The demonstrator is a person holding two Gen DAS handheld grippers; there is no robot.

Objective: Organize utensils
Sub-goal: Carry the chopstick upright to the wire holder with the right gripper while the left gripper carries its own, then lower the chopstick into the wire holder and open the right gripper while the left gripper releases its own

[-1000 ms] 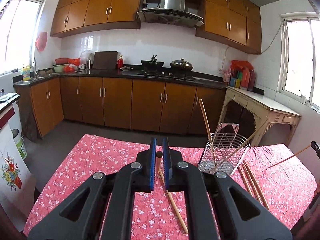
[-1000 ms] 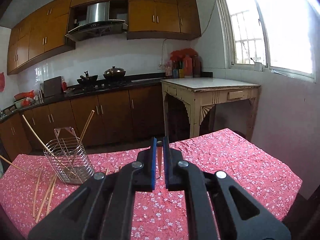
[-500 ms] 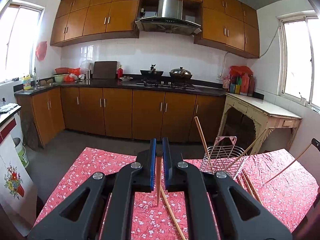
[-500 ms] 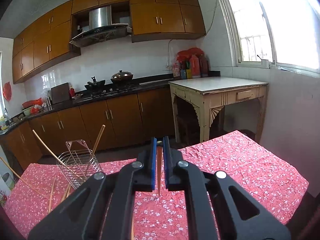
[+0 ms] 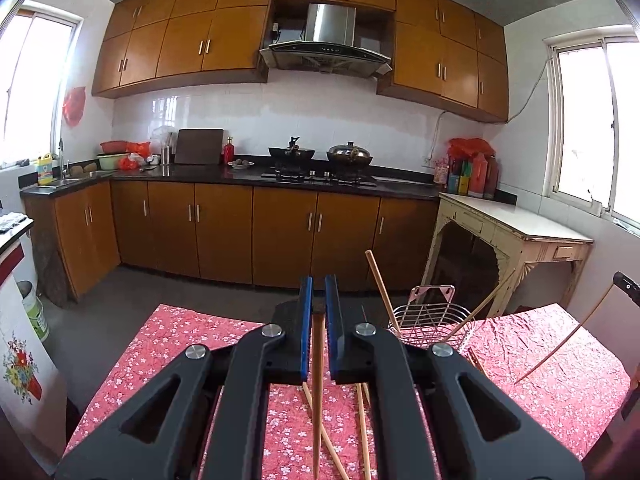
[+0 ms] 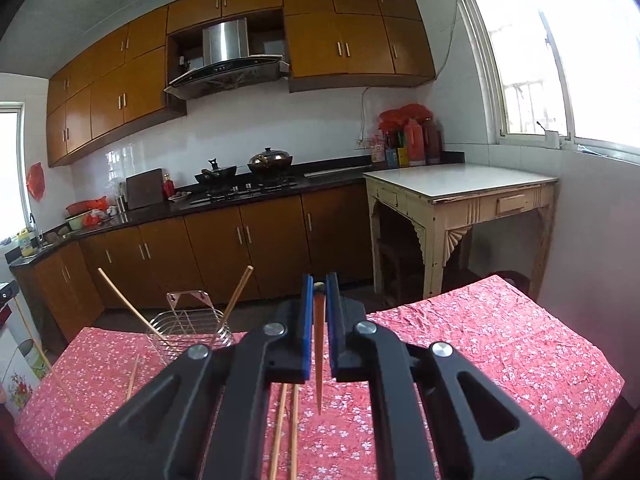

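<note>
Both tools clamp a chopstick: left tool [image 5: 316,296], right tool [image 6: 319,294]; only left view shows both

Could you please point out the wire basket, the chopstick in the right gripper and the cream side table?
Wire basket [image 6: 188,322]: right wrist view, front wires.
Chopstick [image 6: 319,360]: right wrist view, mid-shaft.
Side table [image 6: 460,178]: right wrist view, white top.

chopsticks [image 5: 318,376]: bare wood, smooth, matt; light tan to reddish brown
basket [image 5: 430,322]: thin metal wire, shiny, w/ pinkish glossy plate at back
cloth [image 5: 560,376]: red fabric, white flower print, matt, wrinkled on the counter
left gripper [image 5: 316,300]: black plastic, matt; blue pads, metal bolts
right gripper [image 6: 317,300]: same black matt plastic, blue pads
cabinets [image 6: 256,240]: wood, semi-gloss
side table [image 6: 460,184]: cream paint, chipped, rough; smooth top
</note>
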